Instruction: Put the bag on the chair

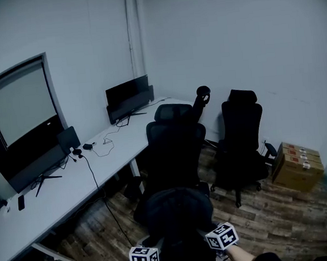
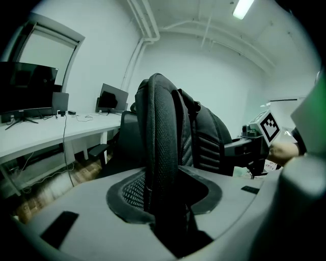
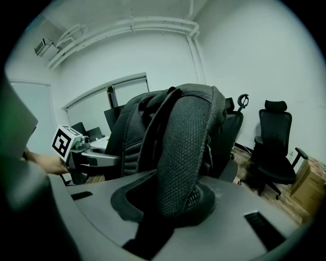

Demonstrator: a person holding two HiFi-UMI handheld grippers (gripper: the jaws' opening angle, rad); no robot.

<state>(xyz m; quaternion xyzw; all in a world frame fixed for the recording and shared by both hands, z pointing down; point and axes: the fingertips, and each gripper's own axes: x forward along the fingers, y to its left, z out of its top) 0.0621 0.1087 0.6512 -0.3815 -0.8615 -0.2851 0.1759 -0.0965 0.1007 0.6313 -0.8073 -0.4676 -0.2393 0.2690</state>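
Note:
A black backpack [image 1: 179, 214] hangs low in the middle of the head view, held up between both grippers. My left gripper [image 1: 152, 246] is shut on one mesh shoulder strap [image 2: 162, 153], which runs down between its jaws. My right gripper [image 1: 211, 231] is shut on the other padded strap [image 3: 187, 153]. The bag's body [image 2: 206, 137] rises behind the strap in the left gripper view. Just beyond the bag stands a black office chair [image 1: 176, 146], its backrest and headrest toward the desk. Its seat is hidden by the bag.
A long white desk [image 1: 71, 183] with monitors [image 1: 129, 97] and trailing cables runs along the left wall. A second black office chair [image 1: 241, 143] stands to the right, with cardboard boxes [image 1: 297, 165] beyond it. The floor is wood planks.

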